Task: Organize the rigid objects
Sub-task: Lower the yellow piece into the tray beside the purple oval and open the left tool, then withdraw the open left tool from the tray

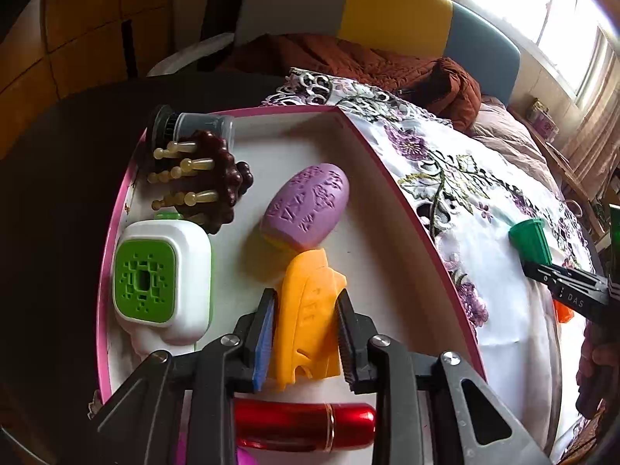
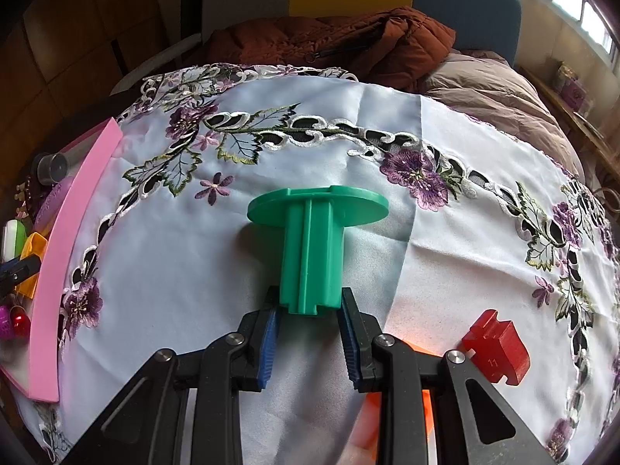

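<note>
One yellow plastic piece (image 1: pixel 306 317) sits low in the pink-rimmed tray (image 1: pixel 116 209) between the left gripper (image 1: pixel 306 333)'s jaws, which flank it with a sliver of gap, among one purple oval (image 1: pixel 306 209), one green-and-white box (image 1: pixel 162 279) and one red tube (image 1: pixel 306 422), while the right gripper (image 2: pixel 310 321)'s jaws pinch one green spool (image 2: pixel 314 248) over the embroidered surface (image 2: pixel 174 271) beside one red block (image 2: pixel 498 348).

The lower end of the yellow piece (image 1: pixel 306 325) is hidden behind the left gripper (image 1: pixel 306 333), so contact between its pads and the piece cannot be judged. The red tube (image 1: pixel 306 422) at 6 o'clock is partly covered by the gripper's frame. In the right wrist view, an orange object (image 2: pixel 391 414) at 5 o'clock is blurred and mostly hidden behind the right gripper (image 2: pixel 310 333). The box's contents at 9 o'clock are cut off by the pink wall (image 2: pixel 62 259).
</note>
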`<state>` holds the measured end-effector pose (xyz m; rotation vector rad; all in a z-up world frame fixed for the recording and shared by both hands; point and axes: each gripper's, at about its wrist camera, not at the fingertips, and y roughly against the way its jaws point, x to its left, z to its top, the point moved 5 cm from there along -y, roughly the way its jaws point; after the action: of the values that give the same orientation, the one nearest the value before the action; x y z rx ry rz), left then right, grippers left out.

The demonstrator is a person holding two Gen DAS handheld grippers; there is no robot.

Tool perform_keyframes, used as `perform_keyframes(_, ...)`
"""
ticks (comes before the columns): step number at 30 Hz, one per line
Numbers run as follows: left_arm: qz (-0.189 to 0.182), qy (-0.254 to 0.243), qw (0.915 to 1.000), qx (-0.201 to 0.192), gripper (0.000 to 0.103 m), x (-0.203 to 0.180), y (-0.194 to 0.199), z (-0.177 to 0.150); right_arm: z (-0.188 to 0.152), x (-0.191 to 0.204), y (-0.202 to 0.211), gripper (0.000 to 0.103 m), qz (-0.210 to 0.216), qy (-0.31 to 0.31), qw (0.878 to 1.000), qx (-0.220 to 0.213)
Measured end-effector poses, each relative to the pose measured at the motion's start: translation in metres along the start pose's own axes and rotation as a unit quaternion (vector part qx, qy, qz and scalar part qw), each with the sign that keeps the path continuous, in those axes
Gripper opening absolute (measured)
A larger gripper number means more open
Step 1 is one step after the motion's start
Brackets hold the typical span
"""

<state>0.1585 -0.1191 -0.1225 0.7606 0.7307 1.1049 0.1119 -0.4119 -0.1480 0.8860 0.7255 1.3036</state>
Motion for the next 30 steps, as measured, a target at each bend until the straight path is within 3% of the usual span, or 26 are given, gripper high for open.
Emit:
perform_keyframes(8, 0.029, -0.009, 0.9994, -0.017, 0.03, 0.004, 0.001, 0.007, -0.001, 0.001, 0.001, 0.029, -0.007, 0.009, 1.0, -0.004)
perform_keyframes(15, 0.03, -0.014, 0.9991, -0.026, 0.039, 0.003, 0.014, 0.005, -0.001, 0.002, 0.001, 0.029, -0.011, 0.013, 1.0, -0.006)
perform_keyframes(24, 0.039, -0.027, 0.9978, -0.046, 0.041, 0.0, 0.038, -0.007, -0.002, 0.004, 0.002, 0.029, -0.021, 0.022, 0.999, -0.01)
perform_keyframes(30, 0.025, -0.029, 0.9977, -0.055, 0.042, -0.004, 0.058, -0.013, -0.004, 0.004, 0.002, 0.029, -0.022, 0.028, 0.999, -0.021)
